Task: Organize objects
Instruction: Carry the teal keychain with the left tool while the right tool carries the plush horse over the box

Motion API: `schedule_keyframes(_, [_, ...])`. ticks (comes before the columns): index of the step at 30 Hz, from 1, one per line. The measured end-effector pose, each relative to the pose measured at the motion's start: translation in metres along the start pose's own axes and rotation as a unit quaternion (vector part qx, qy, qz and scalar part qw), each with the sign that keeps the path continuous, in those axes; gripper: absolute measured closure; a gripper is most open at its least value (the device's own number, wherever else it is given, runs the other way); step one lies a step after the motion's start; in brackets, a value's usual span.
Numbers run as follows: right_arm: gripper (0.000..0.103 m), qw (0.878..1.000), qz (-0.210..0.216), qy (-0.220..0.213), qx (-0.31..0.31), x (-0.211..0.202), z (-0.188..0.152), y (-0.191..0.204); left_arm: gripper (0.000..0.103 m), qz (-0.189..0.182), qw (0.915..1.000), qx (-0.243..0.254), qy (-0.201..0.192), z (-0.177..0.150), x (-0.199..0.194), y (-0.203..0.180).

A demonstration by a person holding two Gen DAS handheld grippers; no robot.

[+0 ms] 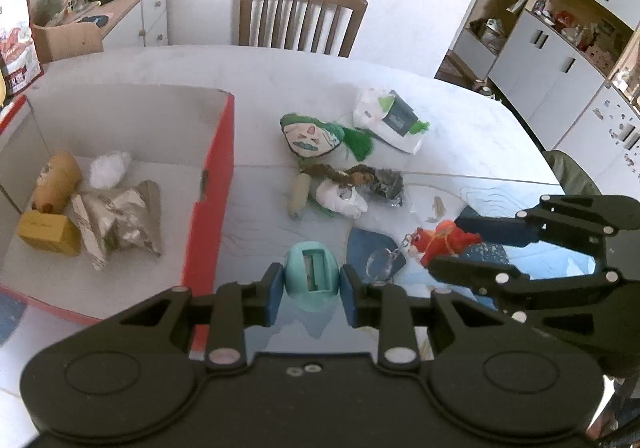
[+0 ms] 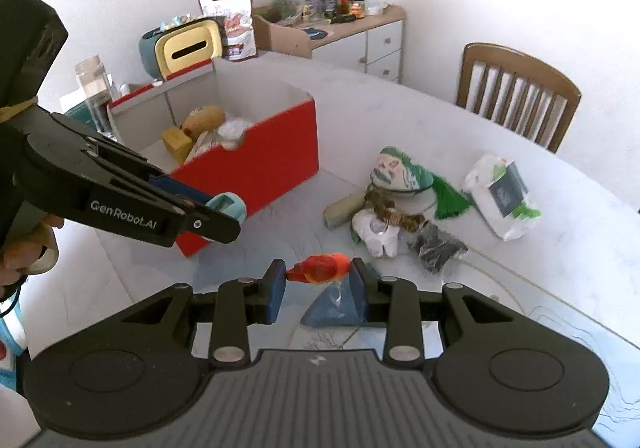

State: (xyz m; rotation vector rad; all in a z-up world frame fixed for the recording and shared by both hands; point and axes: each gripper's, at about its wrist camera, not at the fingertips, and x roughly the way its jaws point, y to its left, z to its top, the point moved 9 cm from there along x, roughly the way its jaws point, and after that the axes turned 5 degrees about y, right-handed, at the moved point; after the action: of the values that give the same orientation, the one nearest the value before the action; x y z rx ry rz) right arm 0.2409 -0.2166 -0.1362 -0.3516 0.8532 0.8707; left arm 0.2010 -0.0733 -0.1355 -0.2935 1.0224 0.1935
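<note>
My left gripper (image 1: pixel 311 290) is shut on a teal egg-shaped sharpener (image 1: pixel 311 274), held above the table beside the red box (image 1: pixel 212 183). From the right wrist view the same sharpener (image 2: pixel 226 204) shows at the tip of the left gripper (image 2: pixel 218 213). My right gripper (image 2: pixel 318 284) is shut on a small red-orange toy (image 2: pixel 320 268), lifted off the table; in the left wrist view this toy (image 1: pixel 440 242) hangs between the right gripper's fingers (image 1: pixel 472 272). The red box (image 2: pixel 256 163) holds a yellow block (image 1: pixel 48 234), a brown tube (image 1: pixel 58 183), foil (image 1: pixel 120 224) and white fluff (image 1: pixel 108 167).
On the white table (image 1: pixel 280 87) lie a painted green-tasselled pouch (image 1: pixel 316 135), a tissue pack (image 1: pixel 392 117), a beige roll (image 1: pixel 300 193), a white toy (image 1: pixel 342 199) and a dark packet (image 1: pixel 386 185). A wooden chair (image 1: pixel 300 15) stands behind. A cluttered cabinet (image 2: pixel 340 31) lines the wall.
</note>
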Motion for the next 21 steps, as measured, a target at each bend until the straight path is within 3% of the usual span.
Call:
schedule_keyframes(10, [0.07,0.999,-0.022,-0.022,0.008,-0.019,0.041,0.033,0.074,-0.009,0.9998,0.014,-0.006,0.018,-0.029,0.036])
schedule_keyframes(21, [0.07,0.999,-0.02,-0.043,0.01,-0.014,0.088,0.072,0.074,0.006,0.9996,0.022,-0.013,0.037,-0.049,0.099])
